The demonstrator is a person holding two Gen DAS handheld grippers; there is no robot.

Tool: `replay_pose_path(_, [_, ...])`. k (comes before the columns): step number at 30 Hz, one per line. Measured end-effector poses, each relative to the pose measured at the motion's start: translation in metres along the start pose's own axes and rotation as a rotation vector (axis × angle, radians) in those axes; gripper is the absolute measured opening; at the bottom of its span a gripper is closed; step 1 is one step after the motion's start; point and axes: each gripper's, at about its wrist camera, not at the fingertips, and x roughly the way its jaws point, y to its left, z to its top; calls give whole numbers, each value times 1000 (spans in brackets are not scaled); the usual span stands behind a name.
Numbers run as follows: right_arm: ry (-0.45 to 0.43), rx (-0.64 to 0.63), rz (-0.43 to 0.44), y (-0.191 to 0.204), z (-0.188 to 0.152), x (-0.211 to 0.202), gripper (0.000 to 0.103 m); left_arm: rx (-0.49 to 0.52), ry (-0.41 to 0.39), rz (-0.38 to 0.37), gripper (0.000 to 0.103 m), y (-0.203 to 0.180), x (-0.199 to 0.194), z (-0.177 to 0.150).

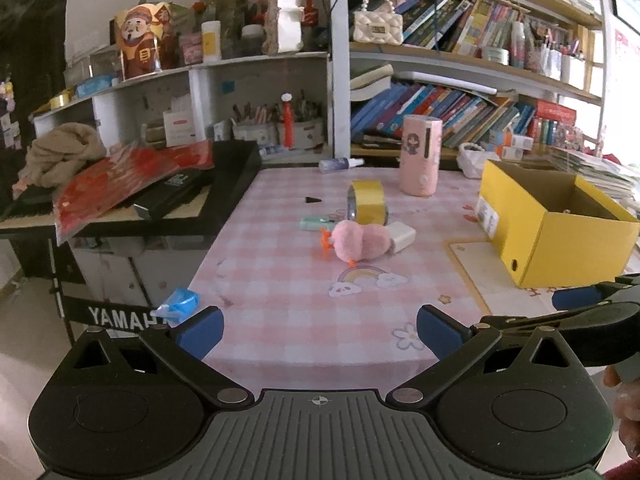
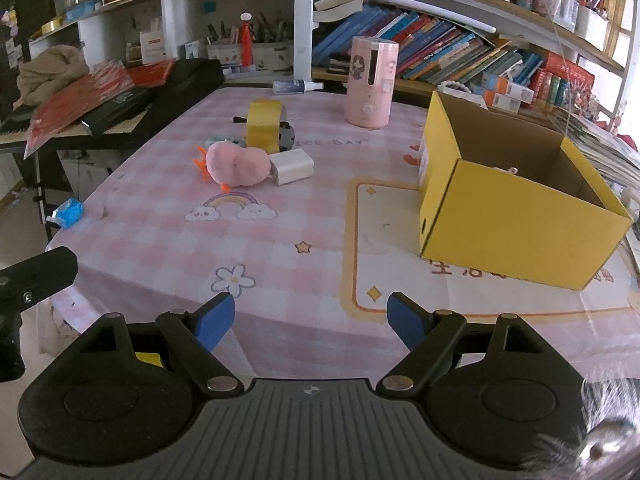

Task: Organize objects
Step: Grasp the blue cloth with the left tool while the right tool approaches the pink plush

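A pink plush chick (image 1: 360, 241) (image 2: 237, 166) lies on the pink checked tablecloth (image 1: 288, 304) beside a white charger block (image 1: 401, 235) (image 2: 292, 167), a yellow tape roll (image 1: 367, 202) (image 2: 265, 126) and a small mint item (image 1: 318, 223). An open yellow cardboard box (image 1: 552, 236) (image 2: 508, 216) stands at the right. My left gripper (image 1: 320, 330) is open and empty at the table's near edge. My right gripper (image 2: 311, 318) is open and empty over the near edge; it also shows in the left wrist view (image 1: 588, 300).
A pink cylindrical humidifier (image 1: 420, 155) (image 2: 370, 82) and a small spray bottle (image 1: 340, 164) (image 2: 296, 87) stand at the back. A blue packet (image 1: 178, 305) (image 2: 67, 213) lies at the table's left edge. A black keyboard with red papers (image 1: 132, 184) is at left. Bookshelves (image 1: 460, 108) stand behind.
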Motion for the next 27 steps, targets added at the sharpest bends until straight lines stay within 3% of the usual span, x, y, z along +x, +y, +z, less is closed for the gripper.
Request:
replay_pose_path(14, [6, -17, 67, 8, 46, 54, 82, -148, 76, 128, 99, 40, 56, 16])
replay_pose_path(18, [9, -49, 90, 14, 60, 74, 82, -185, 109, 196, 92, 57, 79, 19])
replay_pose_path(27, [35, -104, 140, 20, 85, 115, 82, -218, 184, 349, 87, 100, 136, 20])
